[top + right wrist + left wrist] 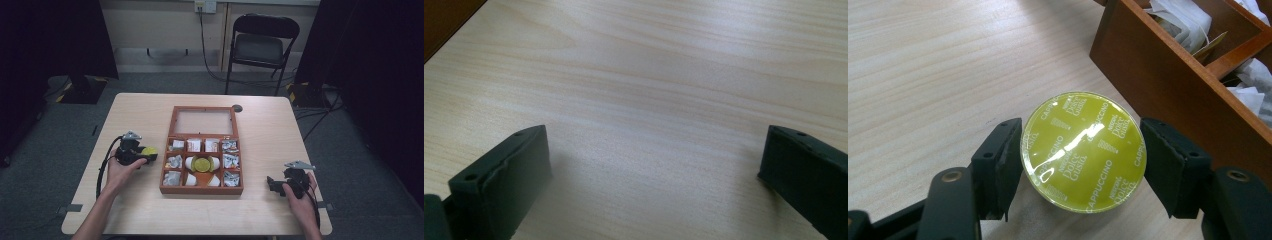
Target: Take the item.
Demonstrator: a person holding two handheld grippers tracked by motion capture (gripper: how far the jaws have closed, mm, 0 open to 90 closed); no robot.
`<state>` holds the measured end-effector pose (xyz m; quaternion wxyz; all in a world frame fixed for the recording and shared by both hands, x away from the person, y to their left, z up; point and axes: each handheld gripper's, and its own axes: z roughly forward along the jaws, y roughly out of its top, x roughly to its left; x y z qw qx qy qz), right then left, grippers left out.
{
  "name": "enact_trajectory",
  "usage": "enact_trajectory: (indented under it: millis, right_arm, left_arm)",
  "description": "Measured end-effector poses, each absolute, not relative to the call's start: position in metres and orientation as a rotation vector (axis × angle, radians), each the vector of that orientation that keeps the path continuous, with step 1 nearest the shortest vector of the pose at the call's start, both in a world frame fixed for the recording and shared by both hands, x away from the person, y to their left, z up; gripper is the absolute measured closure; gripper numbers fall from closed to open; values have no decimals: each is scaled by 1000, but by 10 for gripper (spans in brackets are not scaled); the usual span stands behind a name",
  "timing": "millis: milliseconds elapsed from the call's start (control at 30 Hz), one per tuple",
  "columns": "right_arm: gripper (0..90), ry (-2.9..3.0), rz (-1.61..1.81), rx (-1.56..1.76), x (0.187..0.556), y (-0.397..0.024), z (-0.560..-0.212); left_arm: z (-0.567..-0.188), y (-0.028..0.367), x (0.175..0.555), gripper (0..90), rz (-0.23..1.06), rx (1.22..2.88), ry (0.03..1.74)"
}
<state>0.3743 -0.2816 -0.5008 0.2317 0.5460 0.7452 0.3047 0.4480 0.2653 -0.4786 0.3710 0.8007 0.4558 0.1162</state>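
Yellow-green foil-topped coffee capsule (pixel 1083 150) sits between the jaws of the left hand-held gripper (pixel 141 156), on the pale wooden surface (pixel 140 120) just left of the compartmented wooden box (pixel 200 189) — pads at its rim, whether pressing or parted cannot be told. A matching capsule (pixel 202 163) lies in the box's centre compartment. The right hand-held gripper (pixel 654 170) rests wide open and empty — this one's move looks unfinished.

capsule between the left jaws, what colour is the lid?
Yellow-green coffee capsule lid with white Cappuccino lettering; clearest in the left gripper view.
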Motion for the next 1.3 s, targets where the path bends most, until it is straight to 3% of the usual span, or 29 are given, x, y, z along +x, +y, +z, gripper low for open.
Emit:
enact_trajectory:
  millis: [700,1300]
  right_arm:
    - [0,2049,837,1500,374,-282,-501]
    - [0,2049,837,1501,374,-282,-501]
  left_arm:
    - [-471,269,447,195,317,1995,1185]
    - [-444,271,424,174,338,1941,1119]
